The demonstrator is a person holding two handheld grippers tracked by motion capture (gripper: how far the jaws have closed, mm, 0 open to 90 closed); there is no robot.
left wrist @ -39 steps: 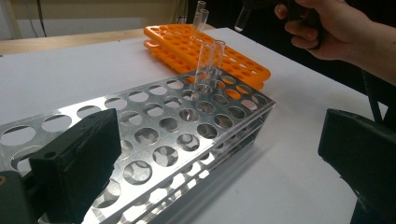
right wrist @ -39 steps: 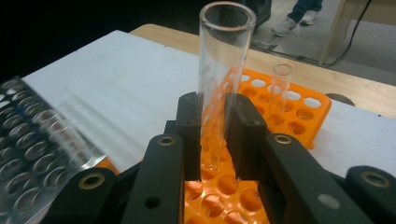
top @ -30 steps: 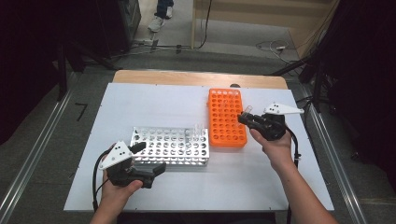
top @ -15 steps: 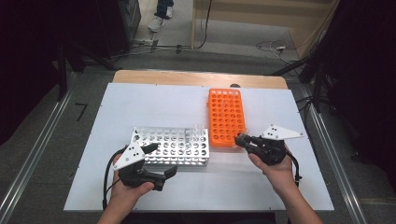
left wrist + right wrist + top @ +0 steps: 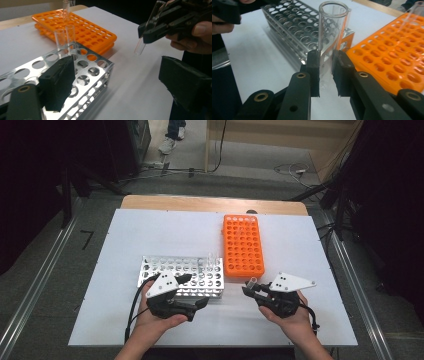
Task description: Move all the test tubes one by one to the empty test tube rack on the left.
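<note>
My right gripper is shut on a clear test tube, held upright just above the white table, off the near end of the orange rack. In the right gripper view the tube stands between the pads of that gripper. My left gripper is at the near right corner of the silver rack. Its jaws have just been closing and have nothing between them. Two empty tubes stand in the silver rack. The right gripper with its tube hangs beyond.
The white table top has bare room left of and behind the racks. A wooden strip runs along its far edge. Metal rails flank the table. The orange rack lies right of the silver rack.
The right hand has carried the tube from beside the orange rack toward the near edge. The left hand has slid right along the front of the silver rack.
</note>
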